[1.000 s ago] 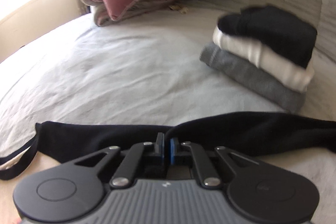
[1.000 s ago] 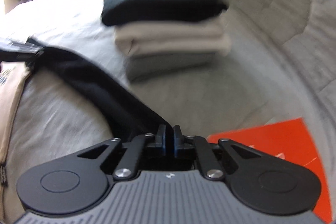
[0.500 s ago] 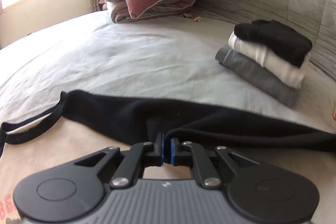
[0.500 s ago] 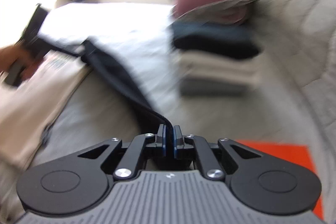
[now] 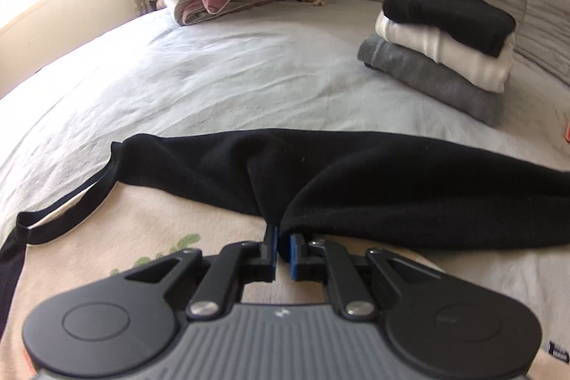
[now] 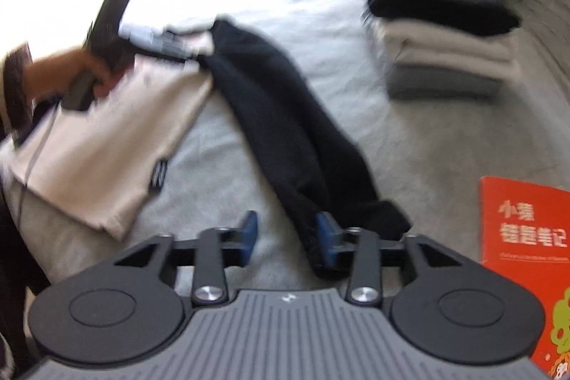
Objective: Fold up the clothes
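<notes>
Beige shirt (image 5: pixel 149 230): spread flat on the bed (image 5: pixel 221 84), printed front up, black neckband (image 5: pixel 60 216) looped at one corner, small black label near the hem.

Black sleeve (image 5: pixel 392 180): long, limp, doubled across the shirt's upper edge and trailing onto the sheet (creased where it is pinched).

Folded stack (image 5: pixel 441 48): grey at bottom, white in the middle, black on top; well apart from the shirt, near the quilted bed end.

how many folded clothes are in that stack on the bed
3, in one stack: a grey one at the bottom, a white one in the middle, a black one on top. Anything behind the stack is hidden.
</notes>
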Available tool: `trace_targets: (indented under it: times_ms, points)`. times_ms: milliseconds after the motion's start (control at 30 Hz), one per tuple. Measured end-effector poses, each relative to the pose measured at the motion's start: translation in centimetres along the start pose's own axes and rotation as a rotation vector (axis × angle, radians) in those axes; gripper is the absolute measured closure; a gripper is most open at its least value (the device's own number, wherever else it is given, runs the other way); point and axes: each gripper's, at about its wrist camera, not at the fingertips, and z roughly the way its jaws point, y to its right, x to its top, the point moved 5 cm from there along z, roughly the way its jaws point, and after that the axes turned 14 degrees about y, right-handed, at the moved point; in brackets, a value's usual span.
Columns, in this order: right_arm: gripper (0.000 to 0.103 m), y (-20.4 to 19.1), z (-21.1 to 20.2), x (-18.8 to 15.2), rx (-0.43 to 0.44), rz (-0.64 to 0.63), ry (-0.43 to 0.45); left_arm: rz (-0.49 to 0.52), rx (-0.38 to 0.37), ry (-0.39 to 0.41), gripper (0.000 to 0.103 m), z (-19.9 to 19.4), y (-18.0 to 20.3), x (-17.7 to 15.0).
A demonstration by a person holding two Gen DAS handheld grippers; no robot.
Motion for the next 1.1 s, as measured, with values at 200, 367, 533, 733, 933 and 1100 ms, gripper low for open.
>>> trace_targets:
  times_ms: [200,367,533,733,933,1100]
  points:
    - [0.059,4.3,-0.5,-0.1,-0.194,0.191,0.058,0.027,-0.015,-0.008,0.094,-0.3,0.2,-0.2]
    - [0.073,3.7,2.4,-1.5,-0.204,0.152,-0.051,0.041,-0.029,-0.025,0.089,-0.1,0.3,0.0]
    - [0.094,3.6,2.4,-0.4,-0.277,0.148,-0.025,0.022,-0.099,-0.061,0.051,-0.3,-0.7,1.0]
    - [0.094,5.5,2.4,2.4,-0.427,0.143,0.033,0.015,-0.078,-0.02,0.043,0.7,-3.6,3.6]
    - [0.094,8.1,3.5,5.5,-0.537,0.076,0.033,0.133,0.02,0.01,0.044,5.3,-5.3,5.8]
    - [0.094,9.9,3.3,5.8,-0.574,0.063,0.056,0.221,-0.039,-0.001,0.044,9.1,-5.3,5.9]
